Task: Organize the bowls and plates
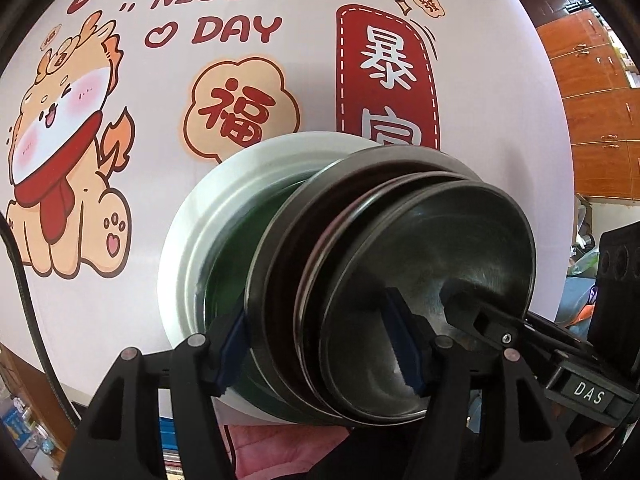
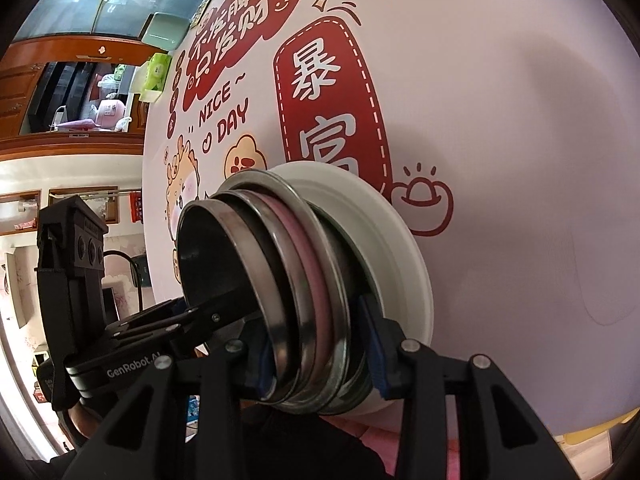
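Observation:
A stack of steel dishes [image 1: 400, 240] sits in a white plate [image 1: 188, 240] on the printed tablecloth, with something green [image 1: 228, 264] under the steel. A pink rim [image 2: 304, 264] shows between the steel rims [image 2: 276, 292]. My left gripper [image 1: 320, 348] is shut on the stack, one blue pad inside the top bowl, the other outside the lowest steel rim. My right gripper [image 2: 318, 356] clamps the same stack from the opposite side. In each view a finger of the other gripper reaches into the top bowl: the right one [image 1: 476, 318], the left one [image 2: 212, 314].
The tablecloth [image 1: 160, 160] spreads wide around the plate. The stack lies near the table's front edge, with a hand [image 1: 280, 448] below it. A black cable [image 1: 24, 280] hangs at the left edge. Wooden cabinets [image 1: 592, 80] stand beyond the table. A green tissue pack [image 2: 158, 70] lies at the far rim.

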Tool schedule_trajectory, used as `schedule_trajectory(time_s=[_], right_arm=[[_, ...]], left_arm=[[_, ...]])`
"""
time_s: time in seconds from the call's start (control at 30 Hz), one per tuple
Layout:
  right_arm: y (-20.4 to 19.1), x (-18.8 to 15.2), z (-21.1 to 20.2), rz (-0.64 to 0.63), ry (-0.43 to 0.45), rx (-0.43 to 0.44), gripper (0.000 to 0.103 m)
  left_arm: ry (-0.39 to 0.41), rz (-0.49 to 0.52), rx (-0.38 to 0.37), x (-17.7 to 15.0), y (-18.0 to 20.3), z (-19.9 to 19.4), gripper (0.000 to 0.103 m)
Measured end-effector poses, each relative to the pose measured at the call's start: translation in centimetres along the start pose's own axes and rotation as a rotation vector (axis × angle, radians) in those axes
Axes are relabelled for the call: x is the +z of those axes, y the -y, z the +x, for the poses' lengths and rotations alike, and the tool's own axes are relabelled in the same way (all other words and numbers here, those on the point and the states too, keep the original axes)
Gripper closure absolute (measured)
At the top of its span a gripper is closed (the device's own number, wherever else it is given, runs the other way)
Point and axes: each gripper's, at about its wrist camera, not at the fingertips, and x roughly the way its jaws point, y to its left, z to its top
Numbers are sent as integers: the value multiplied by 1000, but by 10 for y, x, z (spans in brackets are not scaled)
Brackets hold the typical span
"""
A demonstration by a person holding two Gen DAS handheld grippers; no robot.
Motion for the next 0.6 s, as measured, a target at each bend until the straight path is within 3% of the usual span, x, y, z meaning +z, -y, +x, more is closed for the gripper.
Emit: schedule_trajectory(time_s=[0.47,0.6], right_arm=[[3,-10,-17,-17,65,8,63],[7,-17,-24,-20,79,15,57]], left_arm=[[28,-31,-6,-10,-6,-6,40],[50,-39,-3,-16,-7,-11,38]])
